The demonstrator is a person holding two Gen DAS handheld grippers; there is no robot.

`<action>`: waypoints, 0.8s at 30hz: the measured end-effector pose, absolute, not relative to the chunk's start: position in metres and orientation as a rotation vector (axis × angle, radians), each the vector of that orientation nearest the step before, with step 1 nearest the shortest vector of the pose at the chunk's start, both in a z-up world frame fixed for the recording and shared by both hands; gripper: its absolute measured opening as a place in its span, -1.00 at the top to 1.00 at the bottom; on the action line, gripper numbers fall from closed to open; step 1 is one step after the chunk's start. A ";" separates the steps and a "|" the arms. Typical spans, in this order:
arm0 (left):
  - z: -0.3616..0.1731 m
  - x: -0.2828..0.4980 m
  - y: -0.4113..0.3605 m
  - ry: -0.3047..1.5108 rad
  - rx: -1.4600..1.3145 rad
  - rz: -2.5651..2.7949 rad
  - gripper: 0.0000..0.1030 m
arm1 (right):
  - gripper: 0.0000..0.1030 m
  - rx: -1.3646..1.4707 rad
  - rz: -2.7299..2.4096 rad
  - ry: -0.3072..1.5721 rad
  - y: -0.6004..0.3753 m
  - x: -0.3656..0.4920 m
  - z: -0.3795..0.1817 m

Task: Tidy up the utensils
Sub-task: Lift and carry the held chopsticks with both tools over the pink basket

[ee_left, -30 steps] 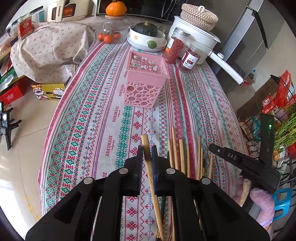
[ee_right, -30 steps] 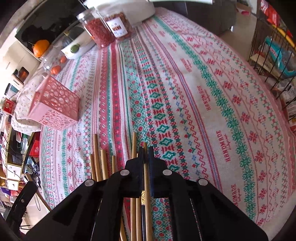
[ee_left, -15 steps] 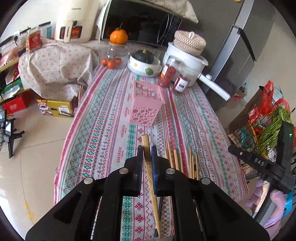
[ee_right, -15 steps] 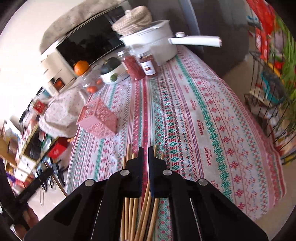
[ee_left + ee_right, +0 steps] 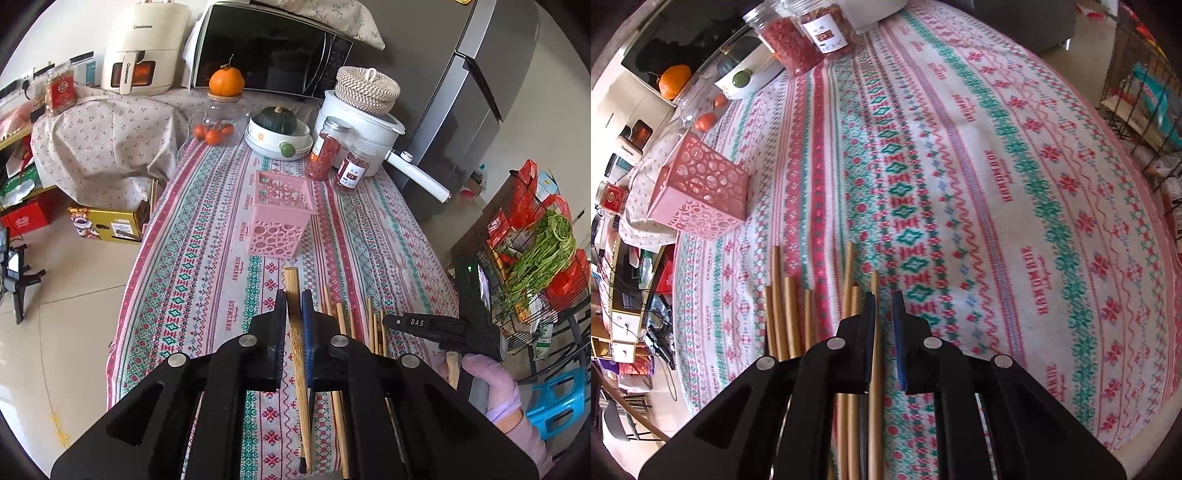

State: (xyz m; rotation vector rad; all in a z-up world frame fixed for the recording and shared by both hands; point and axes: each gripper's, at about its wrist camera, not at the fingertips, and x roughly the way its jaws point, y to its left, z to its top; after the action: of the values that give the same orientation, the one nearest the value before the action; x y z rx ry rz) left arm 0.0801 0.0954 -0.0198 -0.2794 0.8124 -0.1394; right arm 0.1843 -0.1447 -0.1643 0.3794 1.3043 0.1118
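Note:
My left gripper (image 5: 293,301) is shut on a bamboo chopstick (image 5: 295,332) and holds it above the patterned tablecloth (image 5: 207,258). The pink perforated holder (image 5: 279,214) stands upright beyond it, mid-table. Several more chopsticks (image 5: 373,325) lie on the cloth to the right. There the black body of the right gripper (image 5: 443,328) hangs in a hand in a purple glove. In the right wrist view my right gripper (image 5: 883,299) sits low over those chopsticks (image 5: 783,314), jaws opening. One chopstick (image 5: 875,350) runs along its left pad, clear of the right pad. The holder (image 5: 701,192) is far left.
Two jars of red berries (image 5: 327,153), a white pot (image 5: 362,129) with a long handle and a bowl holding a squash (image 5: 279,133) crowd the table's far end. A wire rack with greens (image 5: 535,258) and a blue stool (image 5: 557,398) stand off the right edge.
My left gripper has risen and pulled back with its chopstick. The right gripper lifted, came back down over the lying chopsticks, and its jaws have parted slightly.

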 end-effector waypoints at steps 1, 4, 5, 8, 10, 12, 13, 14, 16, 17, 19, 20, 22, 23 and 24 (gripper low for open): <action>-0.021 0.081 0.096 0.817 -0.283 -0.140 0.86 | 0.78 0.376 0.112 1.310 -0.142 0.185 -0.166; -0.023 0.083 0.099 0.832 -0.296 -0.143 0.86 | 0.78 0.376 0.108 1.327 -0.138 0.187 -0.171; -0.023 0.083 0.099 0.834 -0.299 -0.144 0.86 | 0.78 0.366 0.105 1.321 -0.136 0.187 -0.170; -0.024 0.083 0.099 0.832 -0.298 -0.141 0.86 | 0.86 0.327 0.100 1.309 -0.131 0.188 -0.170; -0.024 0.083 0.101 0.830 -0.302 -0.133 0.86 | 0.90 0.321 0.096 1.294 -0.128 0.186 -0.171; -0.024 0.082 0.104 0.825 -0.312 -0.127 0.86 | 0.90 0.328 0.097 1.267 -0.127 0.183 -0.167; -0.022 0.081 0.106 0.819 -0.318 -0.126 0.86 | 0.90 0.327 0.100 1.241 -0.127 0.181 -0.161; -0.021 0.080 0.107 0.813 -0.321 -0.125 0.86 | 0.90 0.331 0.104 1.216 -0.128 0.178 -0.154; -0.015 0.077 0.110 0.794 -0.328 -0.125 0.86 | 0.90 0.349 0.116 1.169 -0.134 0.172 -0.140; -0.013 0.076 0.110 0.788 -0.330 -0.126 0.86 | 0.90 0.356 0.124 1.142 -0.138 0.168 -0.130; -0.007 0.073 0.111 0.770 -0.331 -0.127 0.86 | 0.90 0.362 0.137 1.100 -0.144 0.160 -0.114; -0.002 0.071 0.112 0.754 -0.329 -0.125 0.86 | 0.90 0.367 0.148 1.068 -0.148 0.154 -0.102; 0.008 0.067 0.114 0.725 -0.332 -0.121 0.86 | 0.90 0.376 0.167 1.025 -0.155 0.146 -0.085; 0.013 0.067 0.115 0.712 -0.337 -0.120 0.86 | 0.90 0.385 0.179 0.995 -0.159 0.140 -0.073; 0.018 0.066 0.117 0.699 -0.342 -0.119 0.86 | 0.90 0.390 0.184 0.980 -0.163 0.138 -0.066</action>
State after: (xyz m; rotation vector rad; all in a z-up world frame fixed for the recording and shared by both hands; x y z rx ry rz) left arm 0.0660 0.1167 0.0177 -0.3419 0.6995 -0.1186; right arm 0.1385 -0.1626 -0.0663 0.3901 0.9800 0.1841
